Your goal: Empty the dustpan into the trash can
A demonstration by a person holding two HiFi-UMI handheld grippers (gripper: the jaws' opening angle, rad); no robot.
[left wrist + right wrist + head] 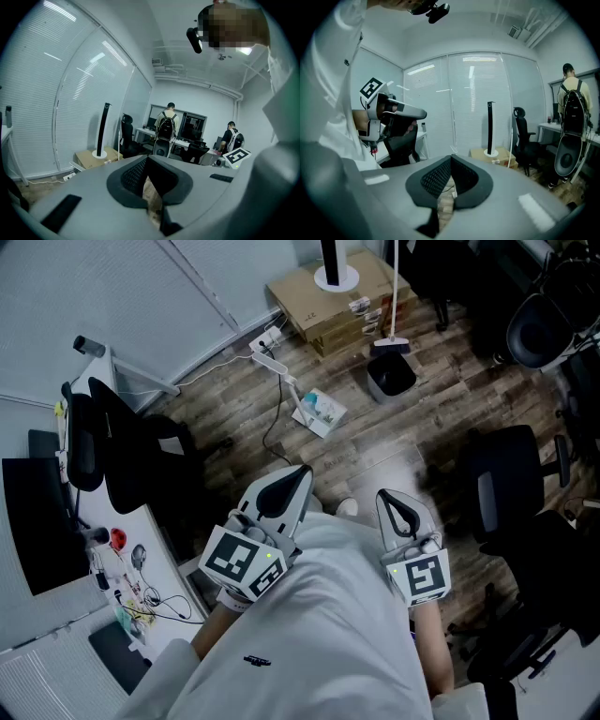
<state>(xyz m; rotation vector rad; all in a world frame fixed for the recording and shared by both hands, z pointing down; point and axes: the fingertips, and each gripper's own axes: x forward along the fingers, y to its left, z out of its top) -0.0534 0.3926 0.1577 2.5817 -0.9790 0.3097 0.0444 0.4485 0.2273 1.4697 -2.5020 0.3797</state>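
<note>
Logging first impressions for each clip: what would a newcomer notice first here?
The left gripper and right gripper are shut and empty, close to the person's white shirt. Ahead on the wood floor stands what looks like a long-handled dustpan, near a cardboard box.

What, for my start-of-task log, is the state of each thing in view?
Left gripper, shut, empty.
Right gripper, shut, empty.
Dustpan, standing on the floor, handle upright, untouched.
Cardboard box, closed, on the floor.
Monitor, screen dark.
</note>
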